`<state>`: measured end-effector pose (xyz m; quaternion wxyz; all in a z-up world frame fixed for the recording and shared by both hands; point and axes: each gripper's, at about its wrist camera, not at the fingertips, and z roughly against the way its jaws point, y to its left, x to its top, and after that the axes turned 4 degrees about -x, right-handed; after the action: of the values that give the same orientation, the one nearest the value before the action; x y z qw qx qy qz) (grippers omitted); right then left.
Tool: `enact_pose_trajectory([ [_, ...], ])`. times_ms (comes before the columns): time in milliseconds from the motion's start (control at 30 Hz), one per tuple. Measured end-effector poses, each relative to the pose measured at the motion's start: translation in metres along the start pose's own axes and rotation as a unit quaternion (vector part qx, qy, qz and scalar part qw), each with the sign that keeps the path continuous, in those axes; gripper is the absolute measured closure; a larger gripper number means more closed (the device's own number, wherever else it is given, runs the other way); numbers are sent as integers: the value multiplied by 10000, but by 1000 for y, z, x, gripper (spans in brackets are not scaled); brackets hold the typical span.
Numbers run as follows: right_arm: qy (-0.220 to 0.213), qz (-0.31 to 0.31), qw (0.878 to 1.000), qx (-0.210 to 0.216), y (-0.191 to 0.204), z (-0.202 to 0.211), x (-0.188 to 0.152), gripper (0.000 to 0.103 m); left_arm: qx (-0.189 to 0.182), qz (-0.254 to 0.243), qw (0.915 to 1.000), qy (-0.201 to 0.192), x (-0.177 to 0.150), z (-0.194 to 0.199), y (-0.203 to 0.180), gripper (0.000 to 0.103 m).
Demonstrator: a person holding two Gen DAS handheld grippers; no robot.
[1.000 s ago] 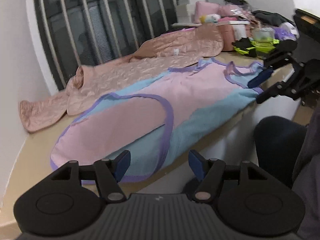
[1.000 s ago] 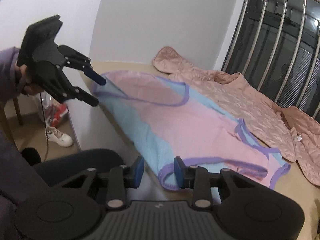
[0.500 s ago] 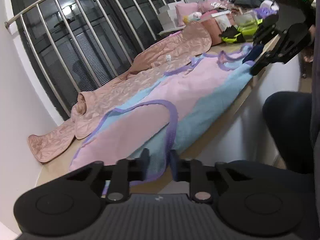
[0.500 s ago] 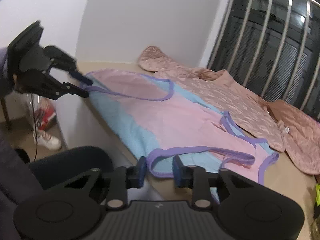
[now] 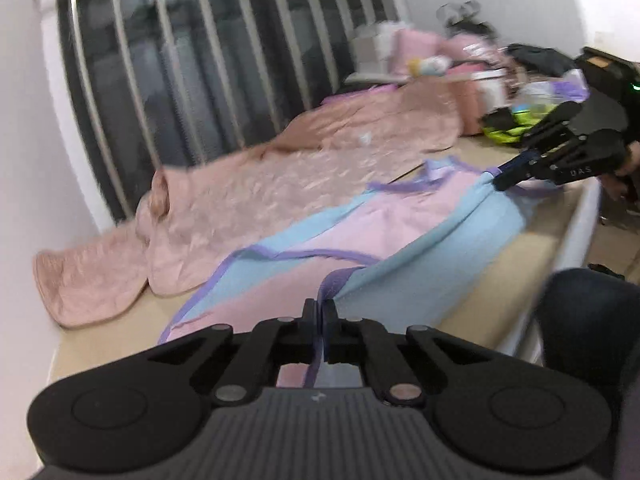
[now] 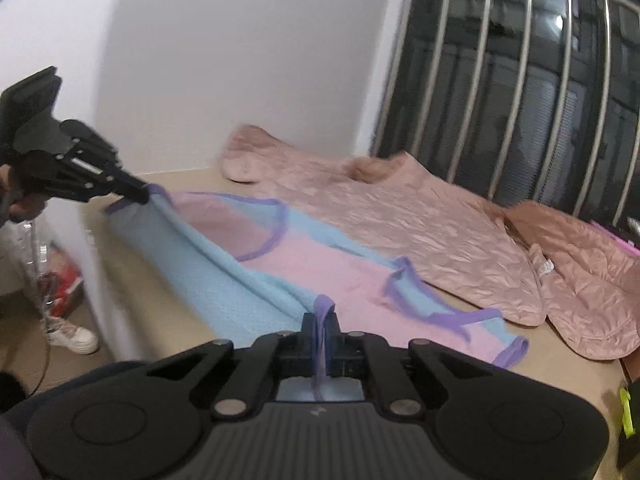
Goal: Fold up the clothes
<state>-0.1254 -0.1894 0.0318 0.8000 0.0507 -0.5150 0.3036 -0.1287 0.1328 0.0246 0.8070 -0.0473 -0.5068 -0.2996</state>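
A pink and light-blue garment with purple trim (image 5: pixel 360 236) lies along the front of a beige tabletop (image 5: pixel 532 248); it also shows in the right wrist view (image 6: pixel 304 256). My left gripper (image 5: pixel 322 308) is shut on the garment's purple-trimmed near edge at one end, and it appears at the left of the right wrist view (image 6: pixel 140 194). My right gripper (image 6: pixel 320 320) is shut on the purple trim at the other end, and it appears at the right of the left wrist view (image 5: pixel 500 174). The blue near edge is lifted and taut between the two grippers.
A salmon quilted garment (image 5: pixel 280 184) lies behind the pink one, against the barred window (image 5: pixel 200 60). Boxes, pink items and a yellow-green thing (image 5: pixel 520 120) crowd the table's far end. A white wall (image 6: pixel 240 60) closes the other end. A shoe (image 6: pixel 72 336) lies on the floor.
Both grippers have closed on the garment's near edge and lifted it off the table. One second ago both stood open just in front of that edge.
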Motion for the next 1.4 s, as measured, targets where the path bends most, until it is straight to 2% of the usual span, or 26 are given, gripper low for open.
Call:
enact_pose_trajectory([
  [67, 251, -22, 9992, -304, -9, -25, 11, 95, 335, 276, 9985, 336, 3, -23, 13, 80],
  [100, 353, -40, 9979, -543, -11, -34, 15, 91, 372, 458, 9968, 535, 2, -28, 20, 68],
  [167, 304, -127, 9965, -770, -18, -31, 16, 88, 340, 729, 9957, 451, -5, -16, 26, 63],
  [200, 227, -203, 9962, -811, -23, -20, 12, 84, 317, 826, 9954, 357, -11, -5, 27, 59],
  [300, -13, -457, 9955, -834, -36, 15, -3, 61, 336, 1228, 9917, 150, -28, 26, 28, 43],
  [367, -183, -660, 9951, -717, -43, 40, -17, 58, 343, 1481, 9883, 88, -37, 38, 29, 41],
  [433, -152, -907, 9940, -598, -48, 54, -29, 58, 407, 1524, 9875, 56, -42, 42, 27, 37],
  [533, -35, -1262, 9911, -430, -55, 60, -44, 58, 692, 1488, 9864, 8, -41, 35, 29, 28],
  [700, 67, -1191, 9923, -339, -47, 56, -52, 59, 705, 1580, 9849, 97, -31, 11, 41, 25],
  [767, 82, -1105, 9936, -198, -41, 56, -53, 59, 652, 1577, 9849, 308, -32, -1, 43, 26],
  [800, 90, -1061, 9942, -127, -37, 56, -54, 59, 602, 1590, 9849, 329, -34, -2, 43, 32],
  [833, 155, -1016, 9946, -112, -36, 53, -55, 61, 552, 1603, 9849, 350, -35, -3, 43, 52],
  [867, 223, -971, 9950, -98, -34, 50, -57, 62, 520, 1624, 9847, 369, -37, -4, 43, 65],
  [900, 290, -925, 9953, -85, -33, 47, -58, 70, 564, 1677, 9835, 376, -37, -2, 44, 93],
  [933, 312, -953, 9949, -107, -36, 45, -58, 89, 618, 1723, 9824, 380, -37, -1, 44, 99],
  [967, 332, -982, 9945, -129, -39, 43, -58, 98, 722, 1736, 9815, 362, -38, 2, 44, 99],
  [1000, 326, -1028, 9941, -127, -45, 42, -55, 99, 852, 1730, 9807, 315, -38, 7, 42, 101],
  [1100, 174, -1047, 9938, -330, -61, 38, -43, 99, 931, 1751, 9801, 114, -35, 24, 36, 101],
  [1167, 286, -954, 9939, -467, -68, 25, -36, 98, 973, 1766, 9795, 36, -34, 32, 31, 101],
  [1200, 344, -906, 9939, -535, -72, 19, -32, 95, 1004, 1762, 9792, 55, -35, 34, 29, 101],
  [1267, 517, -854, 9910, -892, -78, 4, -30, 80, 1085, 1745, 9785, 150, -36, 36, 26, 101],
  [1300, 515, -898, 9896, -995, -79, 2, -32, 69, 1129, 1751, 9779, 200, -37, 37, 25, 101],
  [1367, 507, -989, 9866, -1197, -81, 0, -34, 66, 1200, 1852, 9751, 199, -40, 41, 27, 100],
  [1400, 414, -1075, 9856, -1237, -81, 8, -36, 66, 1233, 1910, 9737, 181, -41, 44, 29, 95],
])
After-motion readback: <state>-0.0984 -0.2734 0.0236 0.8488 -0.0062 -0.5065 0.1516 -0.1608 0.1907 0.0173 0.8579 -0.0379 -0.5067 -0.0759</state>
